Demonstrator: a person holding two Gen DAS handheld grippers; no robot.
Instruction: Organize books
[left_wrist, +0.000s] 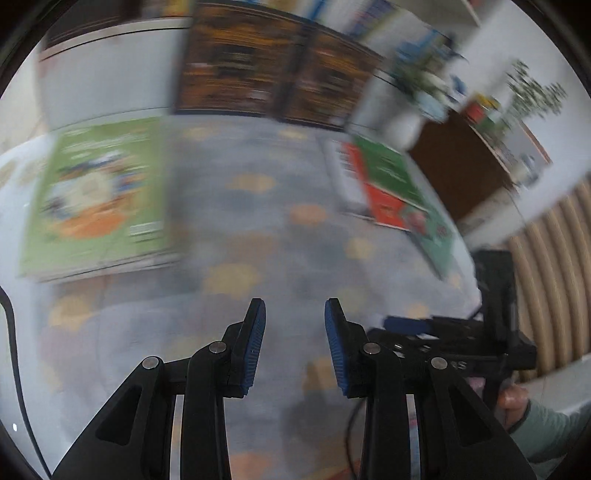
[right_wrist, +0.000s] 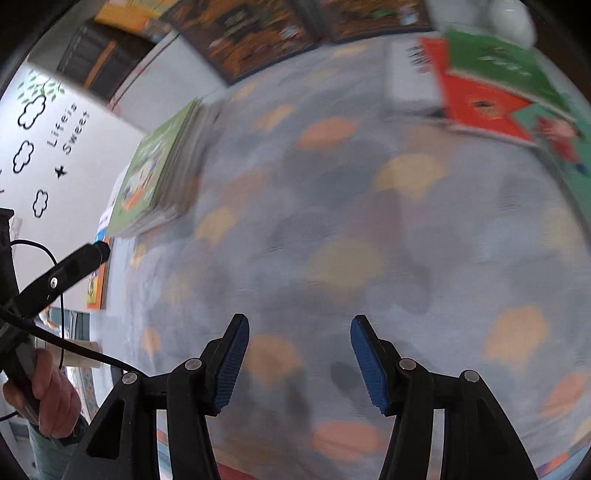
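Note:
A stack of books with a green cover (left_wrist: 99, 195) lies at the left of a grey patterned cloth (left_wrist: 258, 229); it also shows in the right wrist view (right_wrist: 155, 173). A looser pile with red and green covers (left_wrist: 391, 192) lies at the right, also in the right wrist view (right_wrist: 491, 96). Dark brown books (left_wrist: 273, 74) lie at the back. My left gripper (left_wrist: 295, 343) is open and empty above the cloth. My right gripper (right_wrist: 299, 362) is open and empty above the cloth (right_wrist: 332, 221). Both views are blurred.
A brown cabinet (left_wrist: 461, 166) with plants stands at the right. A white wall with decals (right_wrist: 48, 140) is at the left. The right gripper's body (left_wrist: 461, 343) shows beside my left one; the left gripper's finger (right_wrist: 66, 273) shows at the left.

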